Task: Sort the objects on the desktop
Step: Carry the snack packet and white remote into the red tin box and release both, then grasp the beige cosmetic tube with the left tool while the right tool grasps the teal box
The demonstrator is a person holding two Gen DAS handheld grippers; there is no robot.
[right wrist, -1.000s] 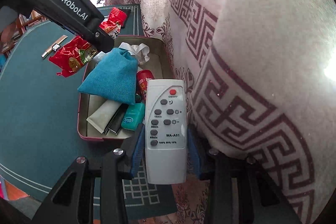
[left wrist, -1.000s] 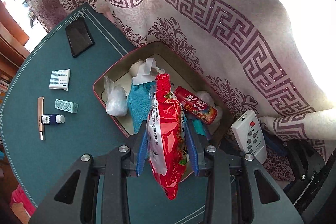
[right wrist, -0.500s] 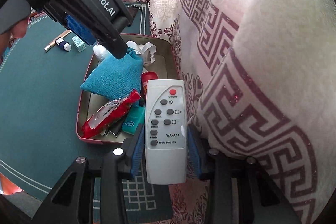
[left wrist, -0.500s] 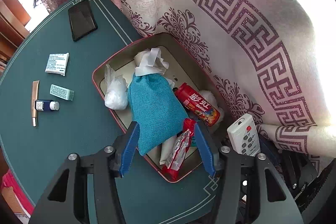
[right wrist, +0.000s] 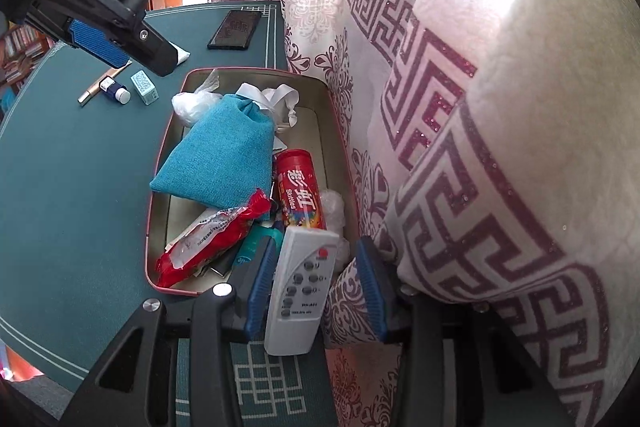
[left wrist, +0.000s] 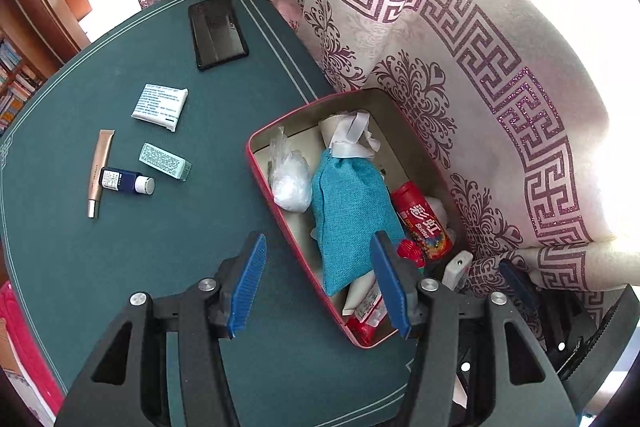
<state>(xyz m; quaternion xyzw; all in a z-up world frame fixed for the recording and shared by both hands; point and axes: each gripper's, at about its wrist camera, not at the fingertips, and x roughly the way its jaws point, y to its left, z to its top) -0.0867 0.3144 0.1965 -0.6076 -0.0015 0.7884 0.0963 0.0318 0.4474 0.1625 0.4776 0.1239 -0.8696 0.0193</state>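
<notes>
The red-rimmed tray (left wrist: 289,227) (right wrist: 172,289) holds a teal cloth bag (left wrist: 352,211) (right wrist: 224,155), a red Skittles tube (left wrist: 424,227) (right wrist: 300,195), a clear plastic bag (left wrist: 288,179) and a red snack packet (left wrist: 368,311) (right wrist: 212,239) at its near end. My left gripper (left wrist: 318,283) hangs open and empty above the tray's near left rim. My right gripper (right wrist: 316,291) is opening. The white remote (right wrist: 300,287) leans loose between its jaws against the left pad, apart from the right pad. Its top end reaches the tray's near right corner.
On the green table left of the tray lie a black phone (left wrist: 218,31), a white sachet (left wrist: 160,105), a beige tube (left wrist: 98,173), a blue bottle (left wrist: 126,181) and a small green box (left wrist: 165,161). A patterned curtain (right wrist: 440,107) hangs close along the tray's right side.
My left gripper let go of the red snack packet, which now lies in the tray, and moved left with its jaws wide. The right jaws widened and the remote tipped toward the tray.
</notes>
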